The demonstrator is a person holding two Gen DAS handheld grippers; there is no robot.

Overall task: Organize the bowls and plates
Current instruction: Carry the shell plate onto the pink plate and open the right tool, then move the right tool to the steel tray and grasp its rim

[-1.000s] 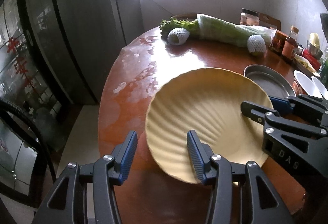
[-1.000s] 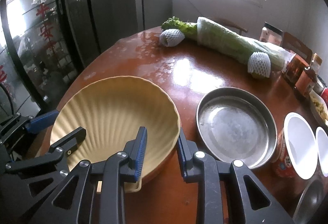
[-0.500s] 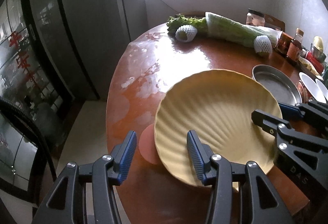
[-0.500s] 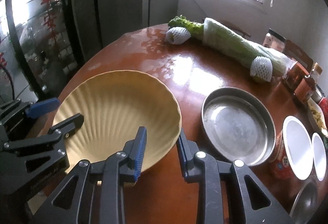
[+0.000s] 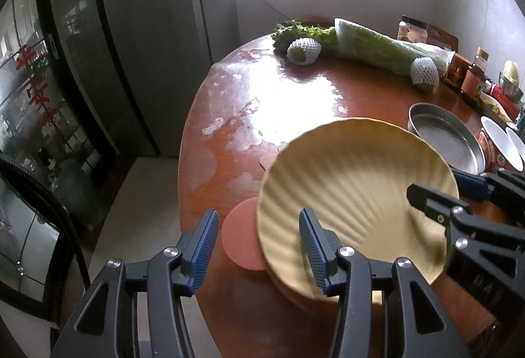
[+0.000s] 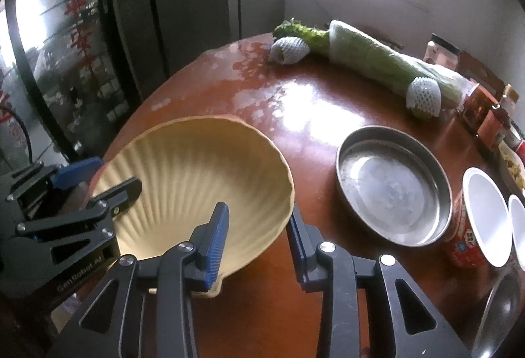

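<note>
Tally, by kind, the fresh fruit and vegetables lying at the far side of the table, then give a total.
Fruit in foam netting: 2
Wrapped cabbage: 1
Leafy lettuce: 1
Total: 4

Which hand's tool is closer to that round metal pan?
Right. The right tool straddles the yellow plate's rim beside the metal pan; the left tool is across the plate.
</note>
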